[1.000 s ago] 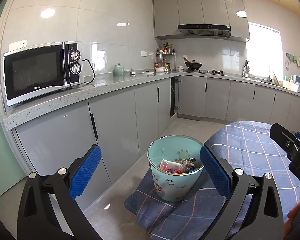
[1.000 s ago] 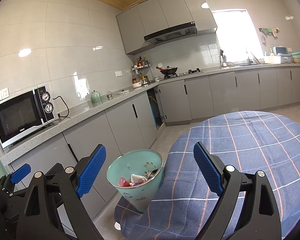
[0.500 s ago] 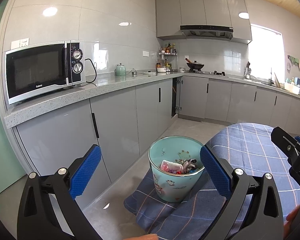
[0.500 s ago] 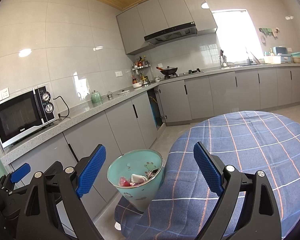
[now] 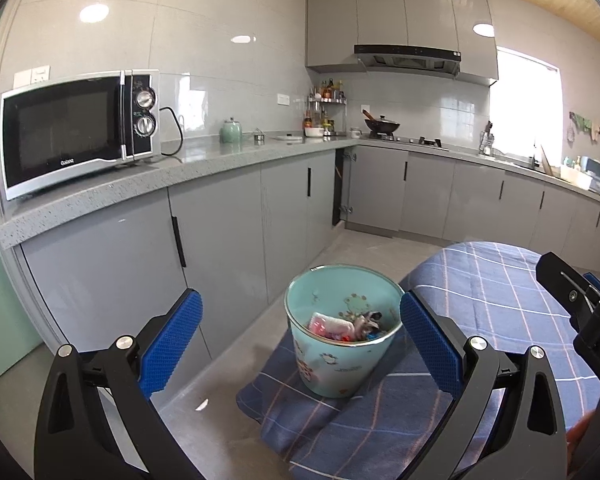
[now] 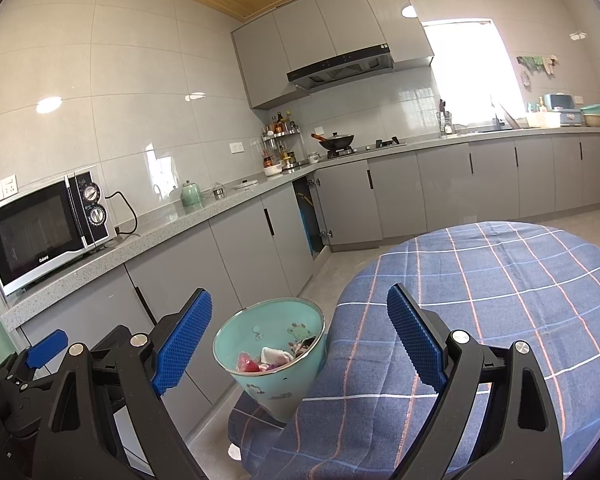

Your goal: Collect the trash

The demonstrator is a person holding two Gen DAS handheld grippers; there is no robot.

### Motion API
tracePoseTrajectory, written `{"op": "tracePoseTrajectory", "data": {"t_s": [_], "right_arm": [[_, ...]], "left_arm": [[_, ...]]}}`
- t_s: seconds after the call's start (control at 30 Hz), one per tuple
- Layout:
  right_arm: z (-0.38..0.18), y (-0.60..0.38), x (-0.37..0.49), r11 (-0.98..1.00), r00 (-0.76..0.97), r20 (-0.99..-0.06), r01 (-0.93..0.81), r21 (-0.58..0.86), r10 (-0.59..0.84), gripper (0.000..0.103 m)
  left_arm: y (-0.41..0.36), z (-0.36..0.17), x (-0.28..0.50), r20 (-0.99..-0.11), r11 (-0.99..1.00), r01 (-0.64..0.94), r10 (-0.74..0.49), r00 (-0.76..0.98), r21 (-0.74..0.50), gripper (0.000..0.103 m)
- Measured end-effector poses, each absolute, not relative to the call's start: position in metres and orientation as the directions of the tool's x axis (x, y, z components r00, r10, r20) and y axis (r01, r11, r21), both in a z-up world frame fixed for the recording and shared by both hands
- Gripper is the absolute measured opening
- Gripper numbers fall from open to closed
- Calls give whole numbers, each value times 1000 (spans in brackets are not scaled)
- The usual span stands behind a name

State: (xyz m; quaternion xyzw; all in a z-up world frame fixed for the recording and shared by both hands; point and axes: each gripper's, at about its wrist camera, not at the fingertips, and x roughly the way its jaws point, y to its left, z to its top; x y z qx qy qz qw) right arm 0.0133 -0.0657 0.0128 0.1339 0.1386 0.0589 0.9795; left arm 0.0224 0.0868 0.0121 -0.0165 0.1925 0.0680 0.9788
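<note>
Both units idle in the air, nothing held. Left hand-held gripper: jaws spread wide, blue pads on either side of the frame, empty gap between them. Right hand-held gripper: same, wide apart, nothing between the pads. Teal trash bin with cartoon prints sits at the left edge of a tabletop covered by a blue plaid cloth; its base rests on a fold of the cloth that hangs over the edge. Bin is upright in the left view, looks slightly tilted in the right view, likely fisheye, can't tell. Trash is inside the bin: a pink wrapper, a white crumpled piece, some darker bits; can't identify them further. In both views the bin appears between the 2 pads but sits beyond them, not touching. Cloth surface near the right gripper shows only plaid. Right unit's black body and blue tip show at the right edge of the left view; left unit's blue tip shows at the lower left of the right view. Background: microwave on the grey kitchen counter, green teapot further along, wok on the stove, grey cabinets below.
</note>
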Motion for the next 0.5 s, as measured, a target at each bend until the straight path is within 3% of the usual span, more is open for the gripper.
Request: {"op": "tracePoseTrajectory", "data": {"t_s": [0.5], "right_arm": [[3, -75, 24, 954, 941, -317, -23, 299, 122, 90]], "left_arm": [[85, 6, 30, -413, 988, -151, 147, 899, 23, 97]]}}
